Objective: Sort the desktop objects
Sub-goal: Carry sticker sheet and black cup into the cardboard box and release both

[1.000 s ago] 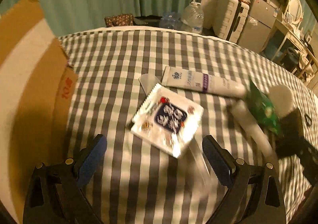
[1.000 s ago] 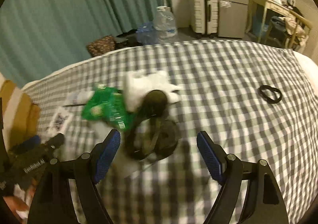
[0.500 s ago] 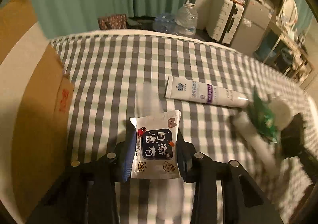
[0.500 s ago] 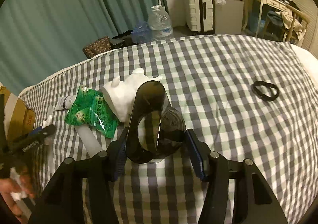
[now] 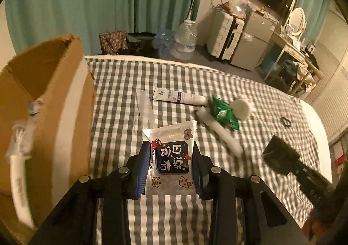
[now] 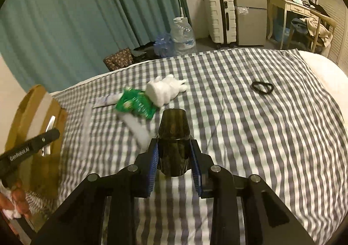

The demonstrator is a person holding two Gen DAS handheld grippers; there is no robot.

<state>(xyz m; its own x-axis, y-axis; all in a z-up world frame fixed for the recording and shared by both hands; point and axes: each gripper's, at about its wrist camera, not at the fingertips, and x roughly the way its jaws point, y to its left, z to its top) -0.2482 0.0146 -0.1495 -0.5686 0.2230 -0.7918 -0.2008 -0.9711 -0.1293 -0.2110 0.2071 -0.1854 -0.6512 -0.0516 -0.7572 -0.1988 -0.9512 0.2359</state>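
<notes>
Snack pouch (image 5: 171,155) beside cardboard box (image 5: 43,101); bare checked cloth (image 6: 261,136) rightward.

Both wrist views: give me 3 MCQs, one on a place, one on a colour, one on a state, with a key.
1. Where is the cardboard box in the left wrist view?
A. left of the checked cloth
B. far right by the suitcase
C. on the floor by the curtain

2. What colour is the crumpled packet beside the white plush toy?
A. red
B. green
C. yellow

3. What does the left gripper have between its jaws?
A. nothing
B. the toothpaste tube
C. a white snack pouch

Key: 1 A, the box fills the left edge, beside the cloth. 2 B, the packet is plainly green in both views. 3 C, the pads press on both sides of the pouch; the right gripper, jaws closing, has a dark cup between them.
</notes>
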